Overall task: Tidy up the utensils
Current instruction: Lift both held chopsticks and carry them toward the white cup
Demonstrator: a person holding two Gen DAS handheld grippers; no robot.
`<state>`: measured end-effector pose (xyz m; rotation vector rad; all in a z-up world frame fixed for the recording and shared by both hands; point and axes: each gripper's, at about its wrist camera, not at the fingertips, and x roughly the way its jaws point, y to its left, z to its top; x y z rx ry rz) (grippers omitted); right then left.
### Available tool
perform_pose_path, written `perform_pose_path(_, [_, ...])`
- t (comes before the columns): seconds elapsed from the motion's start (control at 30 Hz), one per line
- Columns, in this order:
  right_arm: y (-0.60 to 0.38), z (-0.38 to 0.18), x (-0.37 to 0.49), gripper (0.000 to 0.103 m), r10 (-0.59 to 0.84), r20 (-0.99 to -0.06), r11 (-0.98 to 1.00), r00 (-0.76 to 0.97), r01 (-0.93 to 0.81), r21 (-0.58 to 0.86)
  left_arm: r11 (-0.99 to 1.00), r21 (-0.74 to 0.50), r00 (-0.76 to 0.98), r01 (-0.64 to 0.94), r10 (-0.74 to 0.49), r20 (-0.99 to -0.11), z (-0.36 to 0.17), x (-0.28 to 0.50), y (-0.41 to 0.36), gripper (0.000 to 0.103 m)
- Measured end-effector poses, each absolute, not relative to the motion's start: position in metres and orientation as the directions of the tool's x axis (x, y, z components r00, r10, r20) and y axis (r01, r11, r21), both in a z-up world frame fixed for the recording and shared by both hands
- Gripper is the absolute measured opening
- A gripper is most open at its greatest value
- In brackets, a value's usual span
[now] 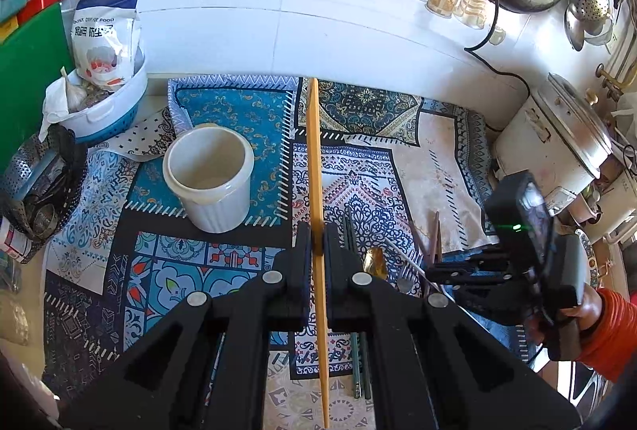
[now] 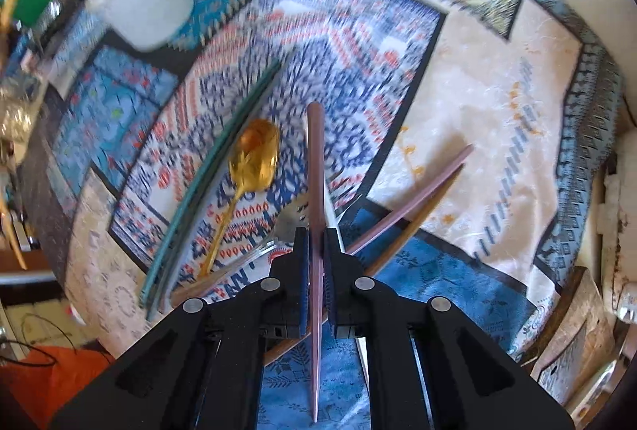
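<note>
left wrist view. the left gripper (image 1: 317, 243) has its jaws closed on a yellow chopstick (image 1: 314, 159), which runs straight out ahead between the pads and also back under the gripper body. ahead and to the left of the jaws stands a white ribbed cup (image 1: 209, 177), upright and apart from the chopstick, on a patterned blue cloth (image 1: 247, 111). just right of the jaws lie two dark green chopsticks (image 1: 360, 370), side by side on the cloth; beyond them, a gold spoon (image 1: 374, 260) and a silver fork (image 1: 408, 266). further right, the right gripper (image 1: 434, 270) points downward, held by a hand (image 1: 589, 306) in an orange sleeve (image 1: 615, 334). far left of the jaws sit a white basket (image 1: 111, 111) holding a food bag (image 1: 105, 28), and a perforated steel container (image 1: 24, 191). far right sits a rice cooker (image 1: 557, 143).

right wrist view (blurred by motion). the right gripper (image 2: 316, 245) has its jaws closed on a mauve chopstick (image 2: 316, 159), which passes between the pads and extends both ahead and behind. left of the jaws lie the gold spoon (image 2: 254, 155) and the dark green chopsticks (image 2: 207, 171); the fork (image 2: 288, 221) lies just left of the pads. right of the jaws a second mauve chopstick (image 2: 414, 199) and a tan chopstick (image 2: 430, 209) lie slanted together on the cloth (image 2: 497, 91). the white cup (image 2: 143, 4) is far ahead and to the left.
</note>
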<state>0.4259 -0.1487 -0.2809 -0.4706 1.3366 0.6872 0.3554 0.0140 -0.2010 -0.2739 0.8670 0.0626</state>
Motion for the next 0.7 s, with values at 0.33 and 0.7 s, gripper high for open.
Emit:
perform_pose_path(0.33, [-0.161, -0.217, 0.413, 0.006, 0.34, -0.91, 0.754, 0.236, -0.647, 0.114, 0.965, -0.199, 0.693, -0.172, -0.025, -0.72, -0.179, 0.358, 0.021, 0.004])
perform_pose_path(0.7, [-0.129, -0.15, 0.42, 0.006, 0.526, -0.782, 0.717, 0.334, -0.669, 0.196, 0.965, -0.165, 0.759, -0.204, 0.049, -0.649, -0.144, 0.365, 0.045, 0.004])
